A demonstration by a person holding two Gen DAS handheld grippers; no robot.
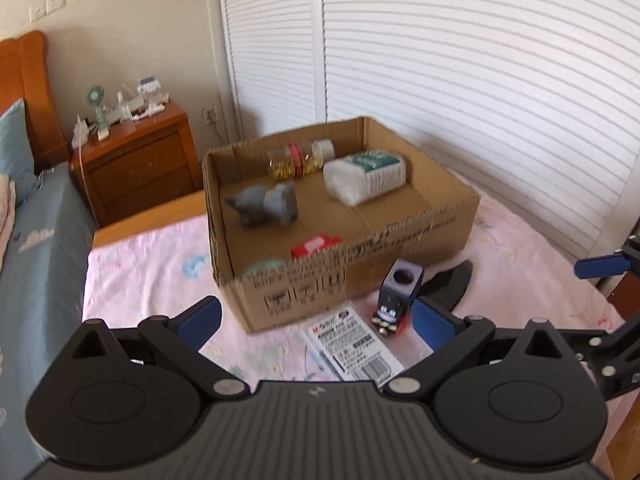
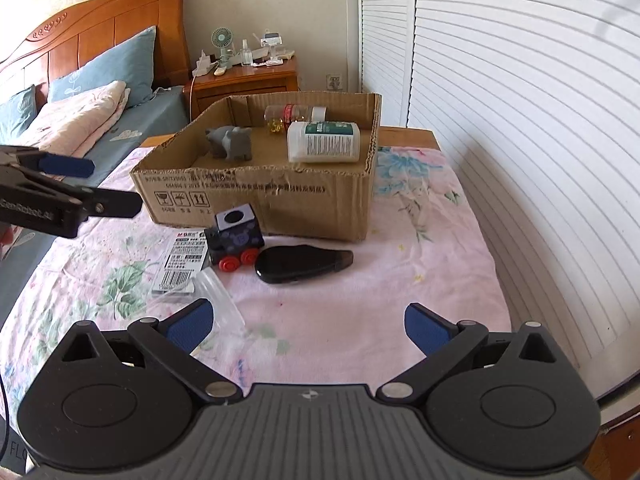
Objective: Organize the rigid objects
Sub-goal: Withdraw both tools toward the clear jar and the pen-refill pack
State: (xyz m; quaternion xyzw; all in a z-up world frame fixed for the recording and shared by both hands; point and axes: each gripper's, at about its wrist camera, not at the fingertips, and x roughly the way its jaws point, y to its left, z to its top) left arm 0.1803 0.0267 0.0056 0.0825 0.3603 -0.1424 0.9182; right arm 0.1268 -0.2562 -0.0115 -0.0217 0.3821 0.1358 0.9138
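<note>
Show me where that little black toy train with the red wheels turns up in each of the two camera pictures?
Left wrist view: the toy train stands lower right of centre, just in front of the cardboard box, facing the camera.
Right wrist view: the toy train sits left of centre, side-on, between a white barcode packet and a black oval case.
Shared landmark: the cardboard box right behind it.

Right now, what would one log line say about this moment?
left gripper: open, empty | right gripper: open, empty | cardboard box: part filled | toy train, black case: still outside
</note>
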